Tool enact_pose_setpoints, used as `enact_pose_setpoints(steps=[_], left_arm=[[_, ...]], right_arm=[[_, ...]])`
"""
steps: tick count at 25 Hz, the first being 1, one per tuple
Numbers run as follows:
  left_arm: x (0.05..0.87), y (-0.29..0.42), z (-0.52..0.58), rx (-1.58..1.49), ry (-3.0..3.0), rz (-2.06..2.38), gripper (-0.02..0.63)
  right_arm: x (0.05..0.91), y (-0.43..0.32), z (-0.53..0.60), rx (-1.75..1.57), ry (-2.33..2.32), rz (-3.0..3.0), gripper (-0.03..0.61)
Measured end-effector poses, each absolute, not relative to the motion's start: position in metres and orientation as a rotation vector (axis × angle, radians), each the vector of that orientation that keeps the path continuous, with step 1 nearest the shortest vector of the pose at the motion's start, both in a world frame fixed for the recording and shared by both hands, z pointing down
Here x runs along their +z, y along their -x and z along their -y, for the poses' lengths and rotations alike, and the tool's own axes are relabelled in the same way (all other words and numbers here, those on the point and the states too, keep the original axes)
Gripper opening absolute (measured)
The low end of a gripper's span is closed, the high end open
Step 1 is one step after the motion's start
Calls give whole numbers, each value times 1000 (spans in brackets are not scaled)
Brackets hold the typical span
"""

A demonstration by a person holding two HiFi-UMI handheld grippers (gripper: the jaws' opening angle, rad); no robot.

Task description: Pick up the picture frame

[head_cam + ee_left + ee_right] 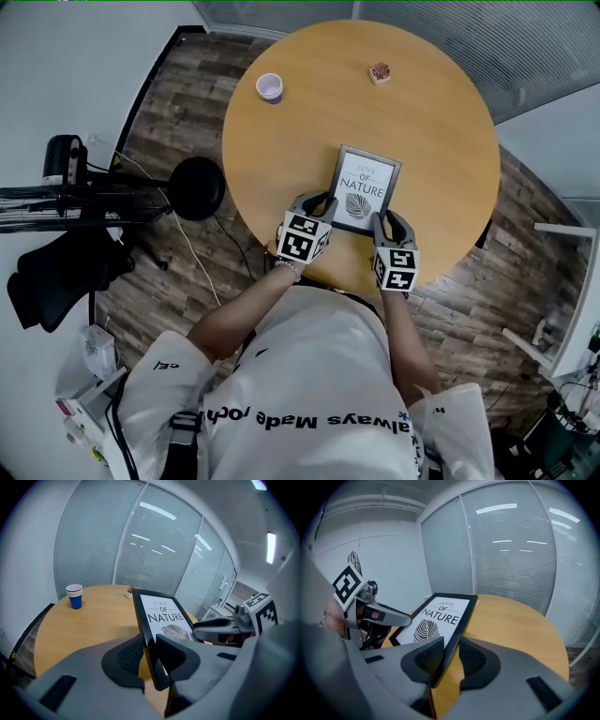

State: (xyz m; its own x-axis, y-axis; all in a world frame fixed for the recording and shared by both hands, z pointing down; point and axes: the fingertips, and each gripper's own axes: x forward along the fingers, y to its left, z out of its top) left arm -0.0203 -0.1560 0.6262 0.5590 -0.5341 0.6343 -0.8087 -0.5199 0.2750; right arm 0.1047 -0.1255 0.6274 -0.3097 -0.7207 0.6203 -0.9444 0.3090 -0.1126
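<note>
At the near edge of the round wooden table [441, 112]: we are holding the picture frame [366, 189] in both grippers.
Look: thin black border, white print reading "LOVE OF NATURE" above a dark leaf; it is tilting, near end raised.
Left gripper [317, 202]: we are clamping its jaws on the frame's near-left edge.
Right gripper [384, 223]: we are clamping its jaws on the near-right edge.

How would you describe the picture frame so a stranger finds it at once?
On the round wooden table, look at the edge nearest the person. There the left gripper and the right gripper hold the picture frame by its two sides. Unlike the paper cup and small block beyond, it is flat, black-rimmed, printed LOVE OF NATURE.
</note>
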Motion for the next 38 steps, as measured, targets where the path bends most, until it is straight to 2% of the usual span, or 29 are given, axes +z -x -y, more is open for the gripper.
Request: enact_pose_setpoints(steps=[38], left_arm=[[492, 16, 149, 420, -2358, 1235, 100]], right_arm=[[485, -113, 131, 376, -1536, 2279, 112]])
